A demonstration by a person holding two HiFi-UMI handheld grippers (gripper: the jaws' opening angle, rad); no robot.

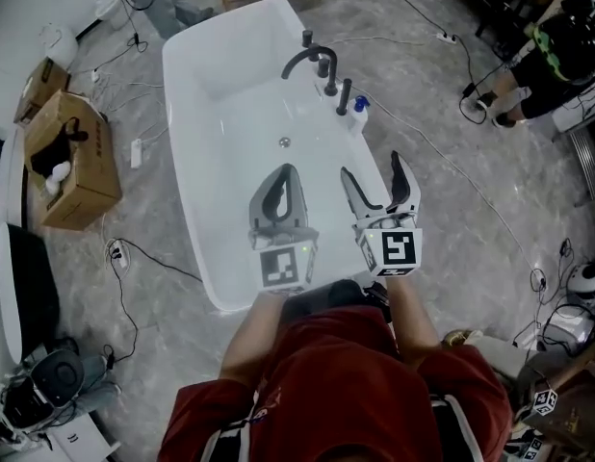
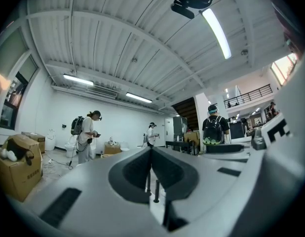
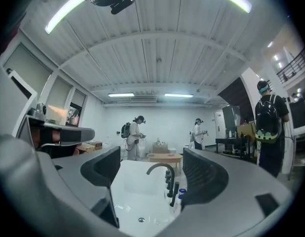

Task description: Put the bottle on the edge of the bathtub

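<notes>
My left gripper (image 1: 284, 173) (image 2: 151, 152) is shut tight, jaws pressed together with nothing between them, held over the near end of the white bathtub (image 1: 187, 176). My right gripper (image 1: 372, 166) (image 3: 150, 158) is just beside it, over the tub's right rim, jaws wide apart and empty. Through the right jaws I see the tub basin (image 3: 135, 191). Drain (image 1: 285, 142) (image 3: 141, 219) sits mid-basin. Further along the right rim stands the dark curved faucet (image 1: 302, 61) (image 3: 160, 168) with its upright handles. The bottle (image 1: 358, 114) (image 3: 181, 195), clear with a blue cap, stands upright on the tub's right edge, just beside the nearest handle, well apart from both grippers. Left of the tub, an open cardboard box (image 1: 81, 162) sits on the grey floor, with cables around it. Far right, a person (image 1: 557, 56) in dark clothes. At the back wall, two more people (image 3: 134, 137) stand with backpacks.
</notes>
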